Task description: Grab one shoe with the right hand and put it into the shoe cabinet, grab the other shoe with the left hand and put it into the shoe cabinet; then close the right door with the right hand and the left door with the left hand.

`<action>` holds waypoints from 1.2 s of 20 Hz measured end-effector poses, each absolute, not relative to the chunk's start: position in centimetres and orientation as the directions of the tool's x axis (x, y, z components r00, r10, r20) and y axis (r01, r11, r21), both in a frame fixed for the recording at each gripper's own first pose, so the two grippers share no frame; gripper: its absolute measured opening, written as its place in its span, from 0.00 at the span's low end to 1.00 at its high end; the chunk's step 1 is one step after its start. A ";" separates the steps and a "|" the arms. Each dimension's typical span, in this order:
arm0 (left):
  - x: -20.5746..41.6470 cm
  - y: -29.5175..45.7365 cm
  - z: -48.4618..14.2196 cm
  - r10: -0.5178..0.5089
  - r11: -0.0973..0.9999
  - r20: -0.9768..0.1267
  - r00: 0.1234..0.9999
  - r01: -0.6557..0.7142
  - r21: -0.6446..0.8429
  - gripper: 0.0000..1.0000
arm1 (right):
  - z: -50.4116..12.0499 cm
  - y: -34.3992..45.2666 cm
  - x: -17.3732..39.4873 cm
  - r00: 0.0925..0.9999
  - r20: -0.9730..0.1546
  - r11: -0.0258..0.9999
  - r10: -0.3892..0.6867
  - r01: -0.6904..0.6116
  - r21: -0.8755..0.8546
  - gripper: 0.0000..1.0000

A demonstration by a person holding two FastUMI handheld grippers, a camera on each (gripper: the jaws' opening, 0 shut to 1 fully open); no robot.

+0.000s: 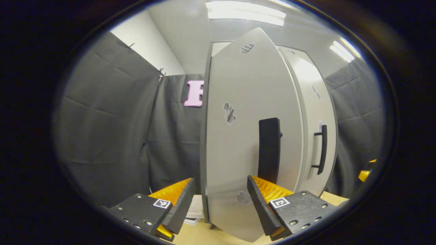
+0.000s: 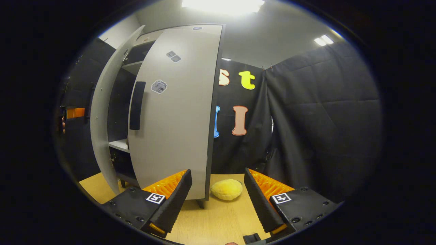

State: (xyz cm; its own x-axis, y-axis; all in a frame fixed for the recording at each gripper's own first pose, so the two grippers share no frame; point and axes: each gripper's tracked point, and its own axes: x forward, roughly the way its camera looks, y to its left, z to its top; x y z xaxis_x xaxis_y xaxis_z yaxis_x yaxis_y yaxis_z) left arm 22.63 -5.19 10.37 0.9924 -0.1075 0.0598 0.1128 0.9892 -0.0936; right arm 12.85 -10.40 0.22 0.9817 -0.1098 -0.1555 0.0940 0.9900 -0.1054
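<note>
Two hand-held grippers face a tall grey shoe cabinet standing on a pale wooden desk [image 2: 211, 217], with both doors partly open.

In the left gripper view, the left gripper [image 1: 221, 200] has its jaws spread wide and holding nothing. The left door [image 1: 252, 136] stands straight ahead of the jaws, its outer face toward them and its free edge rising between the two fingers. Its long axis is vertical, and its black handle [image 1: 269, 149] runs upright just above the right-hand finger. Beyond it, to the right of the jaws, is the right door [image 1: 315, 136], nearly shut.

In the right gripper view, the right gripper [image 2: 218, 204] also has its jaws spread and empty. The right door [image 2: 177, 115] stands ahead and left of the jaws, upright, swung toward the cabinet, with dark shelves [image 2: 119, 144] visible in the gap. A yellow fluffy object [image 2: 226, 189] lies on the desk between the jaws, farther off; whether it is a shoe cannot be told.

The left gripper seems the nearer to its door, so pushing that door shut looks like the coming move.
</note>
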 end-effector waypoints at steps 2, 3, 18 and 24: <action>23.5 -7.2 10.4 -0.127 0.987 0.055 0.990 0.131 -0.088 0.94 | 0.3 -10.4 12.6 0.982 -0.153 0.990 -0.109 0.093 -0.109 0.98; 24.0 -7.9 10.1 -0.129 0.988 0.053 0.990 0.133 -0.078 0.94 | 0.3 -10.3 12.6 0.983 -0.153 0.990 -0.106 0.090 -0.107 0.98; 18.4 -6.7 9.3 -0.144 0.989 0.066 0.987 0.146 -0.026 0.94 | 2.3 -6.3 11.5 0.995 -0.101 0.999 0.007 -0.012 -0.042 0.96; 14.3 -4.3 8.5 -0.125 0.991 0.049 0.991 0.127 -0.033 0.94 | 3.6 -5.9 10.7 0.996 -0.086 0.999 0.030 -0.033 -0.036 0.98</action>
